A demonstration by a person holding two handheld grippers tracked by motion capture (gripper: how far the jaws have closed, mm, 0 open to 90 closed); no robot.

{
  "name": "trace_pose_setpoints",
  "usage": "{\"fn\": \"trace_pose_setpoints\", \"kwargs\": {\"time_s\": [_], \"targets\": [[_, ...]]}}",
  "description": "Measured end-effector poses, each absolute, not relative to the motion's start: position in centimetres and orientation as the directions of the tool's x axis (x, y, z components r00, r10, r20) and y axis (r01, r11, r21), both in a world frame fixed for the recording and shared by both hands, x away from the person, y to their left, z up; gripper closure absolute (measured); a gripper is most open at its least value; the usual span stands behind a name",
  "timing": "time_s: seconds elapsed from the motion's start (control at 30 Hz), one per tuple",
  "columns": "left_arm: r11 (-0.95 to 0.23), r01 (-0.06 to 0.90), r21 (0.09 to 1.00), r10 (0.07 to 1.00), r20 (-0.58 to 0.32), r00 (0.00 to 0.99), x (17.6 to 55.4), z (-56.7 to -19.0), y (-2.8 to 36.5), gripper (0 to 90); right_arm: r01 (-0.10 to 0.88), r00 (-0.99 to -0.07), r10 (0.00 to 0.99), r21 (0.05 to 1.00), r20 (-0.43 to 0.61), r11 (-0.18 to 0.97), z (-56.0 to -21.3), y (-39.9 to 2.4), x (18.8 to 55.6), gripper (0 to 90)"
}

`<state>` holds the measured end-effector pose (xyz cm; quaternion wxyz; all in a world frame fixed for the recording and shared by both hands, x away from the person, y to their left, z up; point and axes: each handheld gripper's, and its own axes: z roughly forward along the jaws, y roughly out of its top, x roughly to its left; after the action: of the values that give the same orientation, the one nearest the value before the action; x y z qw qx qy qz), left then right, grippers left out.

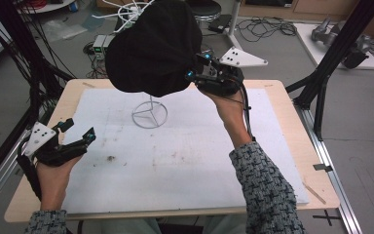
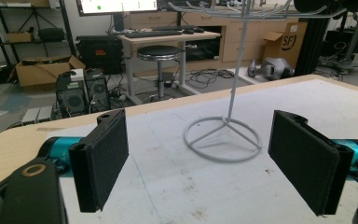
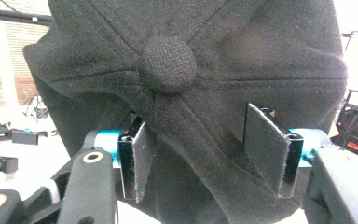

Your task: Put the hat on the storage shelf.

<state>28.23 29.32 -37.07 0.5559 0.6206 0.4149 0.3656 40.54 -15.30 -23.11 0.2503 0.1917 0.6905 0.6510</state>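
Note:
A black cloth hat [image 1: 151, 46] with a button on its crown [image 3: 168, 60] hangs high over the table, above a white wire stand [image 1: 149, 116] whose ring base rests on the white mat. My right gripper [image 1: 197, 67] meets the hat's right side; in the right gripper view its jaws [image 3: 198, 154] stand half closed with a fold of the crown bunched between them. My left gripper [image 1: 79, 129] sits low at the table's left edge, open and holding nothing, and faces the stand [image 2: 223, 140]. The hat hides the stand's top in the high view.
A white mat [image 1: 175, 161] with dark smudges covers most of the wooden table [image 1: 292, 112]. Black frame posts stand at the left and right edges. Beyond the far edge are a stool [image 2: 158, 53], cables, computer boxes and a desk.

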Motion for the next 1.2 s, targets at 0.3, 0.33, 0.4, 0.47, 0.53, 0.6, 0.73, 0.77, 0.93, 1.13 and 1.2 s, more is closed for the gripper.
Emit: {"fn": "trace_pose_setpoints", "kwargs": {"time_s": [0.3, 0.33, 0.4, 0.47, 0.53, 0.6, 0.73, 0.77, 0.93, 1.13, 1.2], "targets": [[-0.033, 0.11, 0.993, 0.921, -0.012, 0.389, 28.3, -37.1, 29.4, 20.3, -0.067, -0.798, 0.588, 0.99, -0.129, 0.127, -22.7, -16.4, 40.0, 31.3], [-0.033, 0.111, 0.993, 0.921, -0.013, 0.389, 28.3, -37.1, 29.4, 20.3, -0.067, -0.798, 0.588, 0.99, -0.13, 0.128, -22.6, -16.6, 39.9, 30.0], [-0.035, 0.11, 0.993, 0.921, -0.011, 0.389, 28.3, -37.1, 29.4, 20.3, -0.069, -0.802, 0.583, 0.99, -0.129, 0.125, -22.5, -16.8, 39.8, 28.8], [-0.035, 0.109, 0.993, 0.922, -0.01, 0.387, 28.3, -37.1, 29.4, 20.2, -0.1, -0.804, 0.576, 0.988, -0.149, 0.117, -22.1, -17.8, 39.2, 26.8], [-0.035, 0.11, 0.993, 0.922, -0.01, 0.387, 28.2, -37.1, 29.3, 20.2, -0.108, -0.789, 0.595, 0.988, -0.153, 0.111, -22.0, -18.6, 38.8, 22.6], [-0.035, 0.109, 0.993, 0.922, -0.009, 0.386, 28.2, -37.1, 29.3, 20.2, -0.11, -0.779, 0.609, 0.988, -0.151, 0.106, -22.0, -19.0, 38.7, 20.3], [-0.032, 0.107, 0.994, 0.922, -0.012, 0.386, 28.2, -37.1, 29.2, 20.2, -0.09, -0.744, 0.656, 0.992, -0.127, 0.089, -22.0, -21.3, 38.1, 15.6], [-0.032, 0.107, 0.994, 0.922, -0.012, 0.387, 28.3, -37.1, 29.2, 20.2, -0.098, -0.732, 0.669, 0.991, -0.131, 0.087, -22.0, -22.0, 37.9, 14.4], [-0.037, 0.109, 0.993, 0.922, -0.008, 0.388, 28.4, -37.1, 29.1, 20.2, -0.109, -0.687, 0.713, 0.99, -0.14, 0.09, -21.9, -24.8, 37.2, 12.3], [-0.038, 0.111, 0.993, 0.922, -0.008, 0.386, 28.4, -37.2, 29.0, 20.0, -0.104, -0.62, 0.774, 0.991, -0.129, 0.081, -22.9, -28.5, 36.1, 11.8], [-0.037, 0.112, 0.993, 0.922, -0.009, 0.386, 28.4, -37.2, 29.0, 19.9, -0.096, -0.596, 0.795, 0.993, -0.11, 0.065, -23.5, -29.7, 35.7, 11.7]]}}
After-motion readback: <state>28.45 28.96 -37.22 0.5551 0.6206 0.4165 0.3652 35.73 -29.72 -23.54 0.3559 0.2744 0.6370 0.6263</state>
